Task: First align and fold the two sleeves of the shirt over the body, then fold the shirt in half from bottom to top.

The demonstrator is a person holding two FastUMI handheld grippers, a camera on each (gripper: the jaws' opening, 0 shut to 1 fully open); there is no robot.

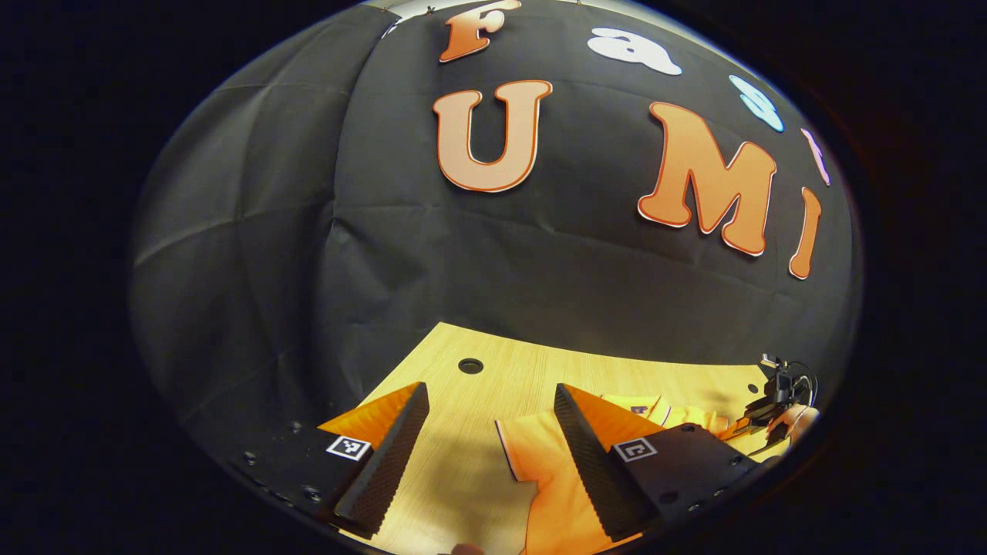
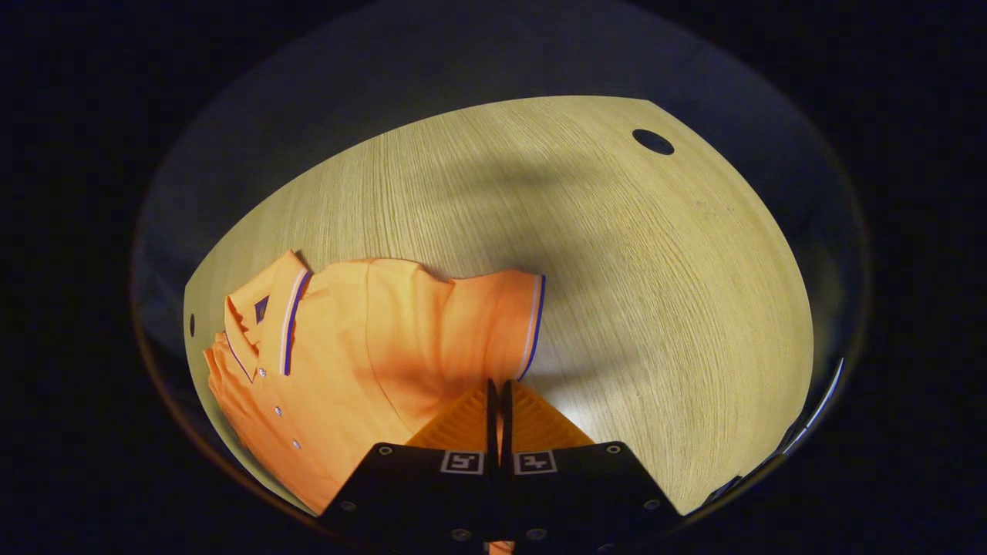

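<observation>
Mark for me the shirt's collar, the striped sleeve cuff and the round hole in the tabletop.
collar point(image 2: 271, 324), right gripper view, on the striped band of the collar.
sleeve cuff point(image 2: 532, 324), right gripper view, on the striped edge of the sleeve.
hole point(image 2: 653, 142), right gripper view, at the centre of the dark opening.

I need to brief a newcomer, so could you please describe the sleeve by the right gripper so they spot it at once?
On the wooden table lies an orange polo shirt. Its sleeve reaches toward the right gripper, ending in a white-and-blue striped cuff, away from the buttoned collar.
</observation>
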